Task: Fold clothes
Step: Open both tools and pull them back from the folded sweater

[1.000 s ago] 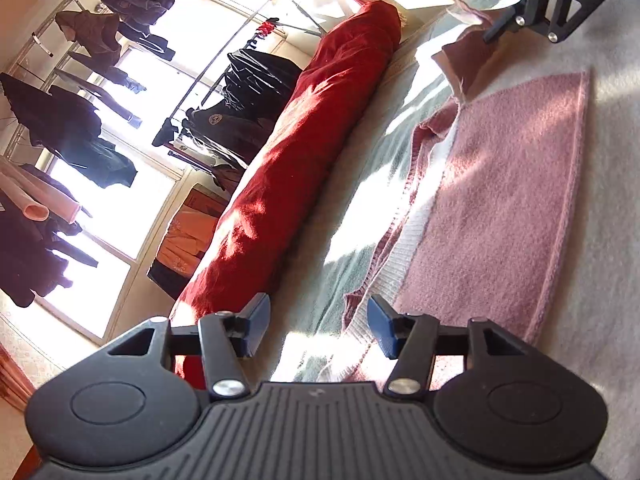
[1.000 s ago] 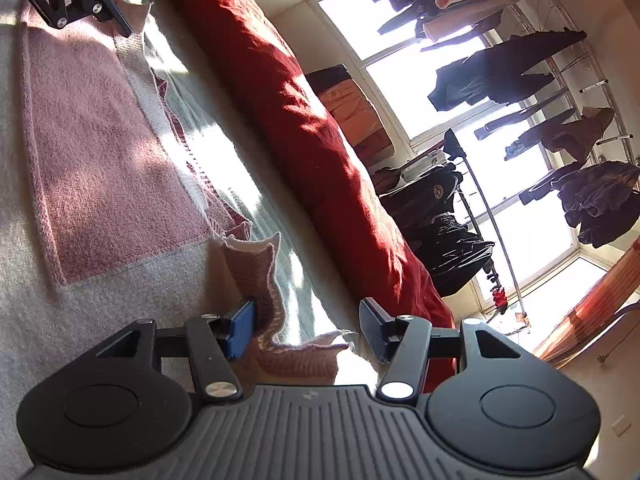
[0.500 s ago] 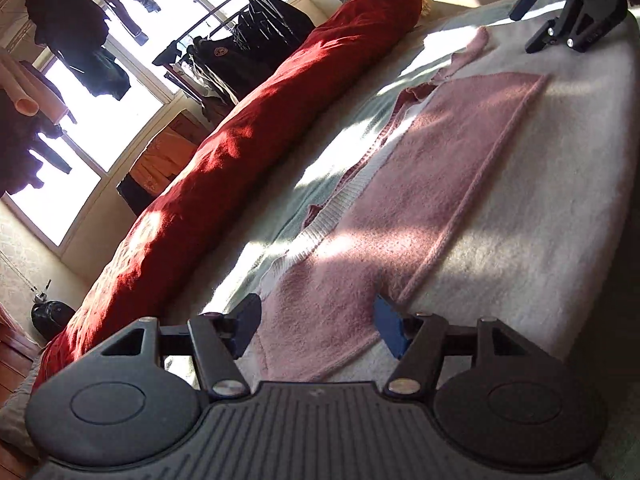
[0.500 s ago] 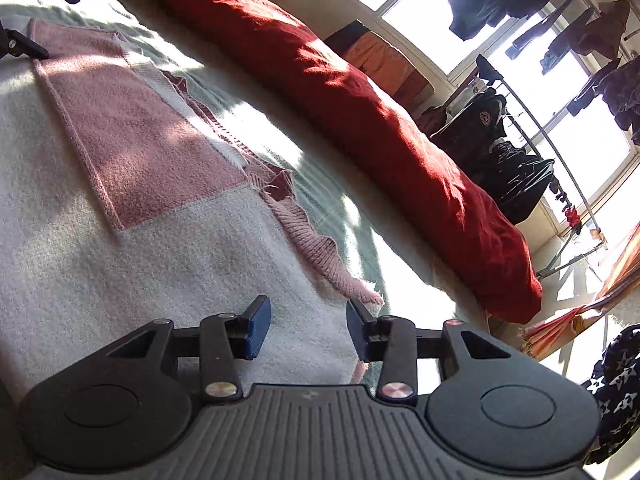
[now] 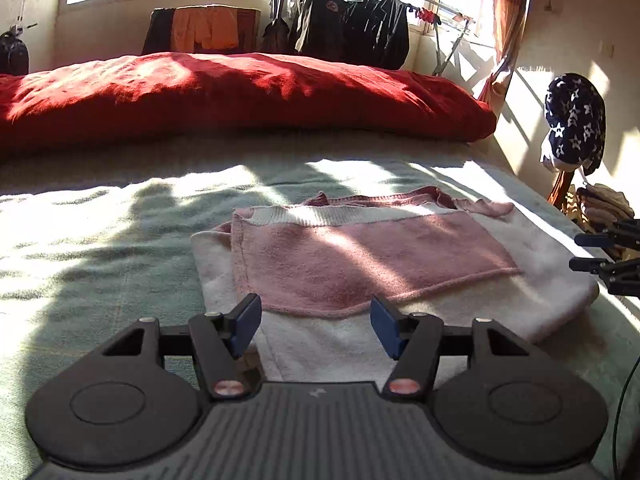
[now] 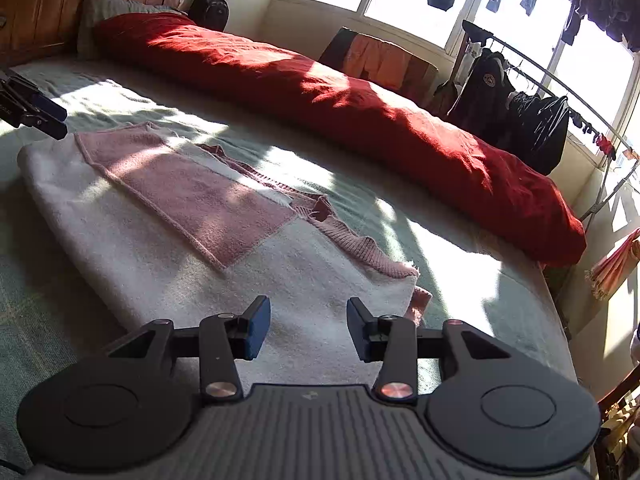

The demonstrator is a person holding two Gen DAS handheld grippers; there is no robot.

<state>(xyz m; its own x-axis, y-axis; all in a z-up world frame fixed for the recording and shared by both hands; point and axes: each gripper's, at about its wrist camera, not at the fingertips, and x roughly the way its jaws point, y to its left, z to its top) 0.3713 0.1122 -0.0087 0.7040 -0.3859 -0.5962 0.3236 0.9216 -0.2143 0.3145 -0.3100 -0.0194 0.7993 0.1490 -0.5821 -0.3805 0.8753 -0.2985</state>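
A pink and white sweater point(image 5: 360, 256) lies folded flat on the bed, its pink panel point(image 6: 192, 192) on top of the white part point(image 6: 280, 280). A knitted pink sleeve point(image 6: 360, 246) trails off its far edge. My left gripper point(image 5: 316, 312) hovers over the sweater's near edge; its jaws are closing a little and nothing is between them. My right gripper point(image 6: 308, 316) stands open over the white end, empty. Each gripper shows in the other's view: the right gripper point(image 5: 600, 256) at the right edge, the left gripper point(image 6: 40, 116) at the left edge.
The sweater rests on a pale green bedcover point(image 5: 100, 240). A long red duvet roll point(image 5: 240, 92) runs along the far side. Behind it stand a rack of dark clothes point(image 5: 352, 32) and sunlit windows. A star-patterned cloth point(image 5: 574, 120) hangs at the right.
Both grippers rolled upright and drew back from the sweater. The right gripper let go of the pink sleeve end, which now lies on the bed, and its jaws narrowed.
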